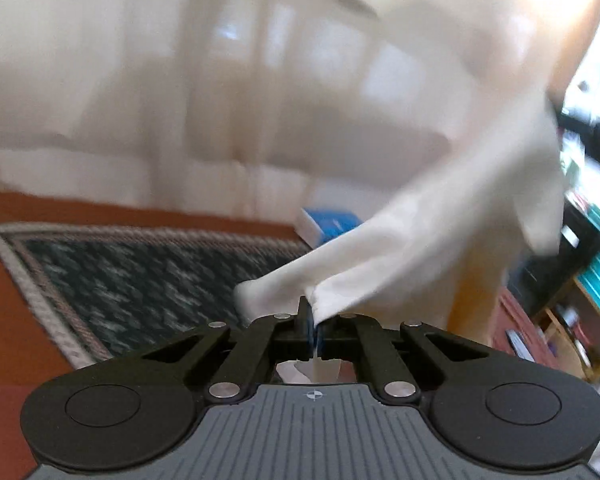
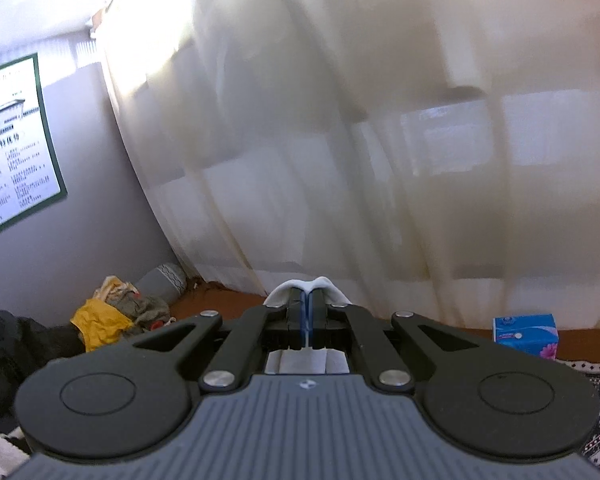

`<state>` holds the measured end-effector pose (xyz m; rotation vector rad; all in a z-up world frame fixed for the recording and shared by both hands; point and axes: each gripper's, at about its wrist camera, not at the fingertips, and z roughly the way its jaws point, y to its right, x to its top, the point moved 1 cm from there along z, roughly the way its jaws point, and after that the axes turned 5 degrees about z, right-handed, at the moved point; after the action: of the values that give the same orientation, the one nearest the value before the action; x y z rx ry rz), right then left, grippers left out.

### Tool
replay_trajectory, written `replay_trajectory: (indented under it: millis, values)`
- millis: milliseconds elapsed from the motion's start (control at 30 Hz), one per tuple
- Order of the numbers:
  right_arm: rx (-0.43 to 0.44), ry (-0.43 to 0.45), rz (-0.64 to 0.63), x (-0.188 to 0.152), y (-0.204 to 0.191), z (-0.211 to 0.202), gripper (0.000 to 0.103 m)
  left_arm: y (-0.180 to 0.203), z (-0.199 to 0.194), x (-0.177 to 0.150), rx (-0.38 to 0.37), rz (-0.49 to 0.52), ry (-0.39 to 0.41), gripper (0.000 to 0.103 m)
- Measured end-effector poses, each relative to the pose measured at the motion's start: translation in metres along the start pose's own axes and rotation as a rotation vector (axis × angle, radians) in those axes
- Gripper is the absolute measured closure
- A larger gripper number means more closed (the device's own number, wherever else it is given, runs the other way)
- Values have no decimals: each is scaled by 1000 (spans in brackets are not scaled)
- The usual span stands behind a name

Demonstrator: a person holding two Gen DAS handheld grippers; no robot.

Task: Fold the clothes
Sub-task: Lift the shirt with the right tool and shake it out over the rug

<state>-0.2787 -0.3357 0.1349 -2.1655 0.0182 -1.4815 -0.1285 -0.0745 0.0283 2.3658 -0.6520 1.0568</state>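
The left gripper (image 1: 313, 314) was closed on a bunched edge of the cream garment (image 1: 440, 208), its jaws pressed together with cloth pinched between them. From that pinch the fabric rose up and away to the right of the tongs, hanging in a broad, blurred sheet held clear of the floor. Ahead and to the left of the left tongs lay a dark patterned rug (image 1: 140, 276) with a pale border on an orange-brown floor (image 1: 8, 320). A blue tissue box (image 1: 328, 222) stood just beyond the pinched cloth, in front of sheer curtains (image 1: 140, 100). Cluttered shelving (image 1: 592, 280) was seen to the far right.

The right gripper (image 2: 306, 300) was likewise closed, with a small white fold of fabric (image 2: 320, 284) showing above its fingertips and more cloth visible behind the jaws. Whether this was the same garment could not be confirmed from that view. To the left of the right tongs sat a pile of clothes (image 2: 116, 312), including a yellow piece, below a framed poster (image 2: 12, 148) on the grey wall.
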Motion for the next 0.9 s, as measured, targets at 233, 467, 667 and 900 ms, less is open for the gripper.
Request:
replay_trajectory:
  millis: [233,467,667,900]
  values:
    - [-57,-73,76,-17,45,32,101,-36,33,53,104,-22,49,103]
    - [-328,-230,174,-77,148,172,101,-82,136,77,235,-49,-29,103]
    - [-512,-366,320,-142,197,250,87,-118,229,27,304,-56,-263,79]
    - [-531,-347,219,-147,184,210,55,-119,156,16,227,35,-214,50]
